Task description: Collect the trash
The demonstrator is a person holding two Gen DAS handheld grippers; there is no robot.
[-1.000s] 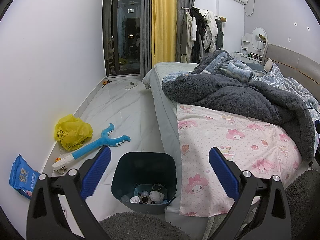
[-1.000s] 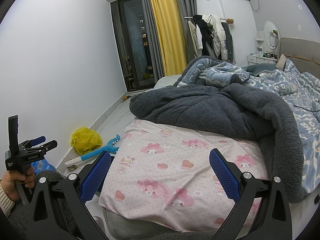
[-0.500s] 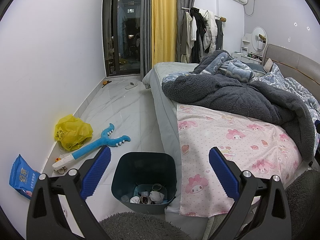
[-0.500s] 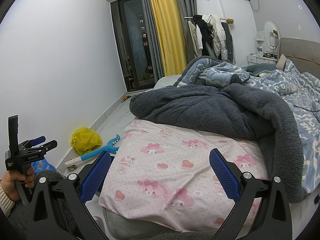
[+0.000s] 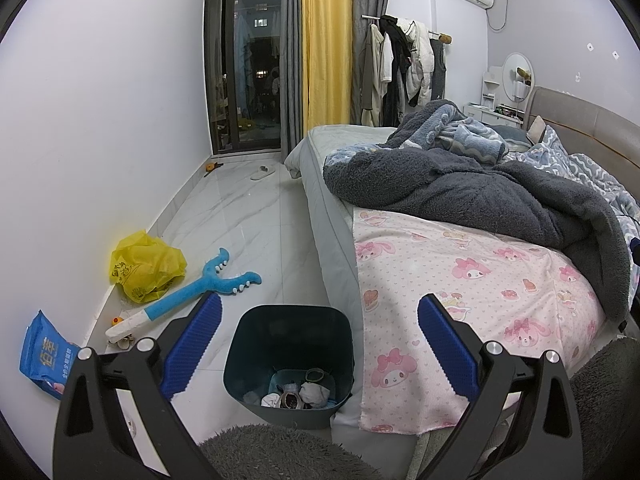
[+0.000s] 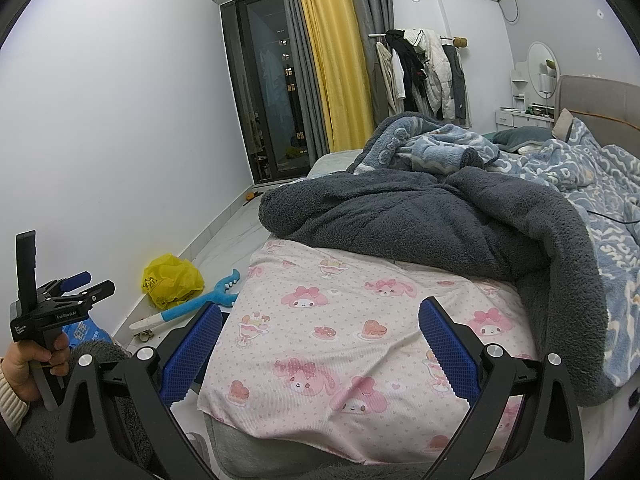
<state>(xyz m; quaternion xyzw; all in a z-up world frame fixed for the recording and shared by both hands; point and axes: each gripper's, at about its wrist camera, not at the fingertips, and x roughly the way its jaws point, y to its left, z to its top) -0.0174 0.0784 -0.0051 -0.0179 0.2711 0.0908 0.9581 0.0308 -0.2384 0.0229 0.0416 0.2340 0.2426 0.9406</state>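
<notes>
Standing by the foot of the bed, the person holds both tongs spread wide with nothing between their blue pads. The left gripper hangs over the dark bin, which sits on the pale floor tight against the bed's side and already has some scraps in its bottom. The right gripper points across the pink bunny sheet, where I see nothing that looks like rubbish.

What is left to gather lies along the wall: a crumpled yellow bag, a blue packet nearer the person, and a few small bits by the skirting next to the white handle of a blue toy grabber. Whether the grabber counts as trash I can't say.

To my eye the job is at a choosing stage, with no piece reached for yet. The left gripper looks the handier one, since the litter is on its side. The blue packet seems the closest pick; it appears to lie flat, so I'd come in low and catch a raised edge instead of pressing down on it. The yellow bag is puffy and should pinch easily at a fold, though it may trail or snag the toy beside it. Keeping the bin where it is makes for a short carry.
</notes>
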